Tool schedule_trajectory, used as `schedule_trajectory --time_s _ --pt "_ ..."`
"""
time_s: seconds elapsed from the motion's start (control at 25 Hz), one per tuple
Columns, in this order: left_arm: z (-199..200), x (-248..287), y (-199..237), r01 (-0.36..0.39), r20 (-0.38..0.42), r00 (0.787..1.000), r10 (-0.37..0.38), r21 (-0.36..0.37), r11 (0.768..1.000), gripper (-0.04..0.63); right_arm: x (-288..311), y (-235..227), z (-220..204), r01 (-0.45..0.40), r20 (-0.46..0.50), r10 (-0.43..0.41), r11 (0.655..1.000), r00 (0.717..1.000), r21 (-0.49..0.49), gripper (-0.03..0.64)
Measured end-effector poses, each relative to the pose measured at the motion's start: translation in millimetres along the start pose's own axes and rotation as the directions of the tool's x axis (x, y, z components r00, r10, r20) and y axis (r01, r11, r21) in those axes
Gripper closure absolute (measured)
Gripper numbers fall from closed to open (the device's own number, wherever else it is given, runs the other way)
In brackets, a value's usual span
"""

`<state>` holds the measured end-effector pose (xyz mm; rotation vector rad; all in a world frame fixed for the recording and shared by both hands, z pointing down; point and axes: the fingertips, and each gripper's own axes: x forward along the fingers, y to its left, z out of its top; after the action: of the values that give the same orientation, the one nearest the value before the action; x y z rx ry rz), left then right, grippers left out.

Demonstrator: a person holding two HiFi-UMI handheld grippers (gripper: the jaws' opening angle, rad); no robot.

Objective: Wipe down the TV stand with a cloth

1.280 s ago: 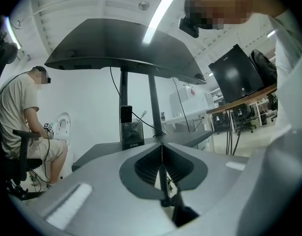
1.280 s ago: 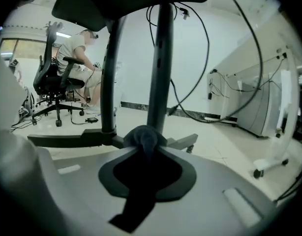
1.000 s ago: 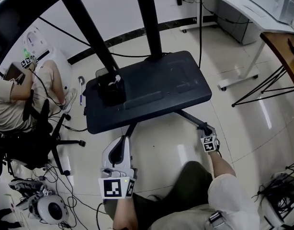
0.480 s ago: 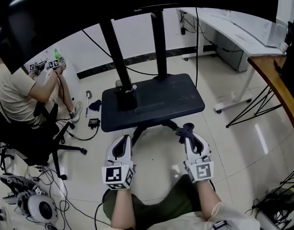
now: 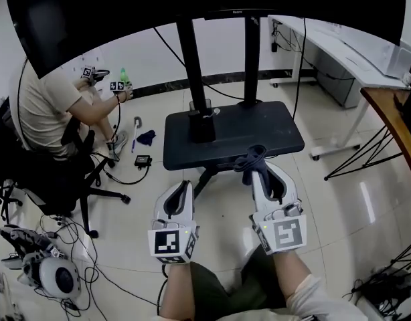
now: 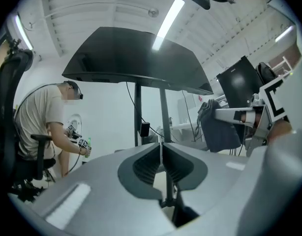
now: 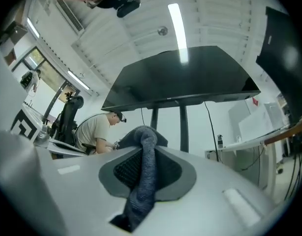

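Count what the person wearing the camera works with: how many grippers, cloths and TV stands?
Grippers: 2, the left gripper and the right gripper
Cloths: 1, the dark cloth pinched in the right gripper
TV stands: 1, the black TV stand
Total: 4

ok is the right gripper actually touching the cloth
Touching. The right gripper view shows the right gripper with its jaws shut on the cloth, which runs between them.
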<state>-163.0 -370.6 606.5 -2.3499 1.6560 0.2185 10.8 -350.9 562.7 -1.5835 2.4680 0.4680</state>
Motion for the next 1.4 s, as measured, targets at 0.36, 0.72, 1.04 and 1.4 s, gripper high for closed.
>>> schedule_trajectory --time_s 0.36,0.72,1.04,1.4 --pt "226 48 55 0.037 -0.062 0.997 -0.038 -0.03 0.999 0.446 54 -57 185 0.094 0.021 -0.098 0.987 0.995 0.131 0.563" --pt "552 -3 32 -0.011 -0.067 0.998 0.011 -0.001 1.0 0.511 18 -79 498 0.043 -0.073 -0.035 0.993 0.997 0.112 0.563" --pt "836 -50 -25 0.01 0.017 1.0 -0.011 0.057 0.998 0.511 -54 -100 780 0.046 0.042 -0.049 0.995 0.998 0.084 0.561" --pt "840 -106 -107 0.071 -0.006 0.997 -0.071 0.01 0.997 0.511 -146 -84 785 0.066 -0.092 -0.057 0.993 0.994 0.103 0.563"
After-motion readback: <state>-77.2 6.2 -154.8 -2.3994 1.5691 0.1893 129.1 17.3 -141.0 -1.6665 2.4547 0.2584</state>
